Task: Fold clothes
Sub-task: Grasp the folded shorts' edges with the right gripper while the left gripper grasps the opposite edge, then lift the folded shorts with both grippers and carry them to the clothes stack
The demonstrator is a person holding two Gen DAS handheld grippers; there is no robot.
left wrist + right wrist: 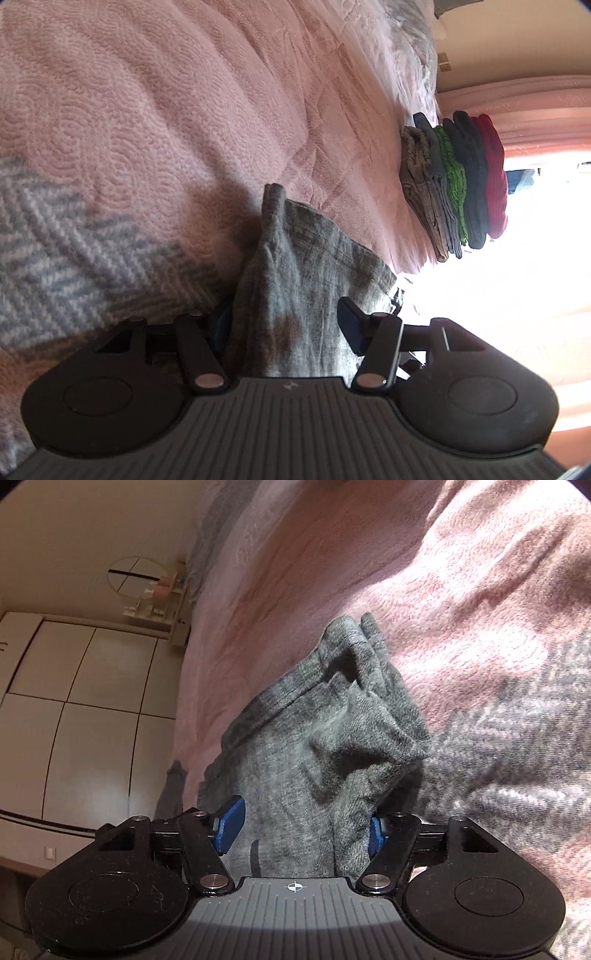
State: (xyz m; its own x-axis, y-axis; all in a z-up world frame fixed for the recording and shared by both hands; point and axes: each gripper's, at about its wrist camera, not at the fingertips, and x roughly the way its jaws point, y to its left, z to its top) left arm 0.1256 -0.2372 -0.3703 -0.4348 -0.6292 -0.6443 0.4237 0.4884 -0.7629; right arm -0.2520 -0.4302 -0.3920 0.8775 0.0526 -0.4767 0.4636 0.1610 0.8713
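Observation:
A grey garment (295, 251) lies bunched on the pink bedspread (166, 110) and runs back between the fingers of my left gripper (284, 325). The right blue pad (349, 323) stands at the cloth's edge; the left pad is mostly hidden behind the fabric. In the right wrist view the same grey garment (325, 720) rises in crumpled folds between the fingers of my right gripper (303, 827). Its blue pads (231, 825) stand at either side of the bunch, still wide apart. Both grippers look open, with the cloth between the jaws.
A stack of folded clothes (454, 184) in brown, grey, green, dark and red sits at the far side of the bed. A grey-and-white zigzag blanket (55, 251) lies beside the garment. White wardrobe doors (74, 701) and a round mirror (136, 578) stand beyond the bed (461, 590).

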